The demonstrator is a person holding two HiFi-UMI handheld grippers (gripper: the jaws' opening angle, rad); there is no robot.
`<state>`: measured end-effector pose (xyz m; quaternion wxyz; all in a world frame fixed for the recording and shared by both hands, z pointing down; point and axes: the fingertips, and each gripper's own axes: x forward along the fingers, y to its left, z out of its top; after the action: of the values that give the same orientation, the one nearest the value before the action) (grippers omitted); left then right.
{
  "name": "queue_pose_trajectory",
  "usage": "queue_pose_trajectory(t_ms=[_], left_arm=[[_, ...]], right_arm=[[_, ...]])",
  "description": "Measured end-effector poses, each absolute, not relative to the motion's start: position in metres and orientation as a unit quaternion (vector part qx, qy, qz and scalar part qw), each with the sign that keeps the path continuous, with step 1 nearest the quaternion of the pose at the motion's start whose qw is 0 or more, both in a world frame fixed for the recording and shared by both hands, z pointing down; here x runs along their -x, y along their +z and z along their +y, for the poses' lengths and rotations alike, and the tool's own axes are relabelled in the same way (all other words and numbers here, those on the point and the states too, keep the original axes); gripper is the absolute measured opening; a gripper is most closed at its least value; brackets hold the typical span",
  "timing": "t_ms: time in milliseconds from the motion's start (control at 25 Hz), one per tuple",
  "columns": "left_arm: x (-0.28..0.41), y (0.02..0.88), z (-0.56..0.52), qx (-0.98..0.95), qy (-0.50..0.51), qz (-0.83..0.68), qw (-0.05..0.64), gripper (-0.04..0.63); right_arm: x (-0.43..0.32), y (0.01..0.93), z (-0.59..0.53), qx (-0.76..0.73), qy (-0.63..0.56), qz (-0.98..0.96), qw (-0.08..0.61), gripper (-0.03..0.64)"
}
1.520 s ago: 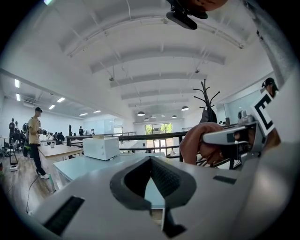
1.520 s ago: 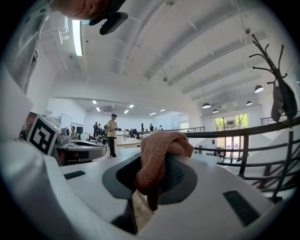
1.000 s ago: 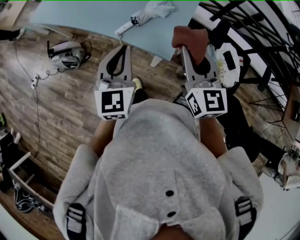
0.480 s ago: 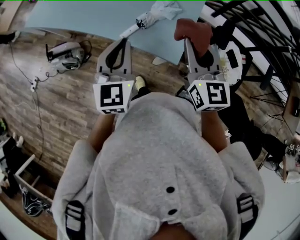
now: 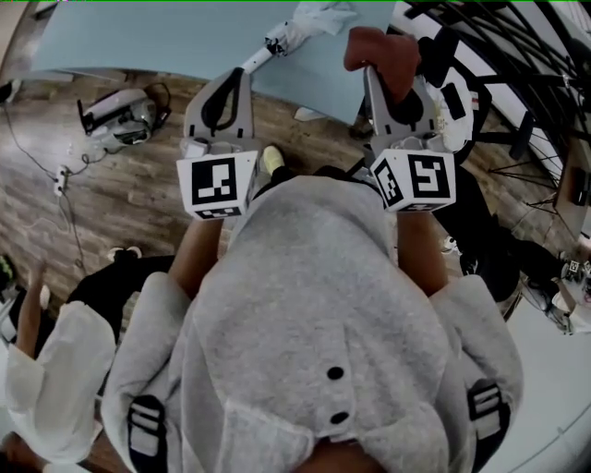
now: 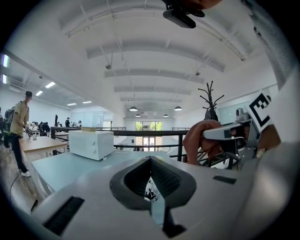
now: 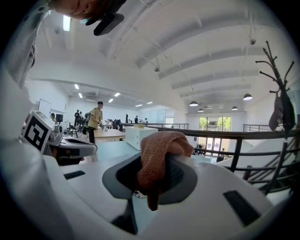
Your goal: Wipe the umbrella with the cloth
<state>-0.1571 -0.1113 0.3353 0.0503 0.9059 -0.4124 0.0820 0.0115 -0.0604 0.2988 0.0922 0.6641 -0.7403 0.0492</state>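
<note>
head view: the left tongs (image 5: 240, 78) are hanging with their jaws pressed together and nothing between them. the right tongs (image 5: 374, 72) are clamping down on a rust-brown knitted cloth (image 5: 380, 55), which is bunching over their tips. a folded pale fabric umbrella (image 5: 309, 18) is lying on the pale blue tabletop (image 5: 157, 37), ahead of both tongs and between their lines, with its white handle (image 5: 259, 55) pointing back toward the tip of the left tongs, near it but apart. a grey power tool with cables (image 5: 120, 113) is sitting on the brown plank floor (image 5: 111, 203) out to the left of the left tongs. the person in the grey hooded top (image 5: 314, 342) is filling the frame behind both tongs, and a white sleeve of another person (image 5: 46, 388) is showing far behind the left tongs.

left gripper view: the left tongs (image 6: 152, 185) are showing closed jaws, empty. a white box-shaped appliance (image 6: 91, 144) is standing on the tabletop (image 6: 56, 168) ahead and to the left. to the right, the right tongs (image 6: 229, 133) are carrying the cloth (image 6: 201, 140).

right gripper view: the right tongs (image 7: 154, 176) are gripping the cloth (image 7: 157, 154), one end drooping down between the jaws. the left tongs (image 7: 77, 147) are showing at the left, level with them. a black railing (image 7: 234, 136) is running across ahead.
</note>
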Motion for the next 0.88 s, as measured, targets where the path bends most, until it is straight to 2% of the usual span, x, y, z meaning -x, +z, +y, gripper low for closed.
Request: queue_pose_trajectory(t_ms=[360,880], left_arm=[[0.154,0.337,-0.115,-0.907,0.08,-0.41,0.059,0.014],[0.11,0.344,-0.126,-0.895,0.11,-0.428,0.057,0.014]], right_arm=[[-0.016,0.296,-0.065,-0.663,0.047,-0.74,0.104,0.078],[-0.079,0.307,-0.091,-0.651,0.087,-0.75,0.076,0.078]])
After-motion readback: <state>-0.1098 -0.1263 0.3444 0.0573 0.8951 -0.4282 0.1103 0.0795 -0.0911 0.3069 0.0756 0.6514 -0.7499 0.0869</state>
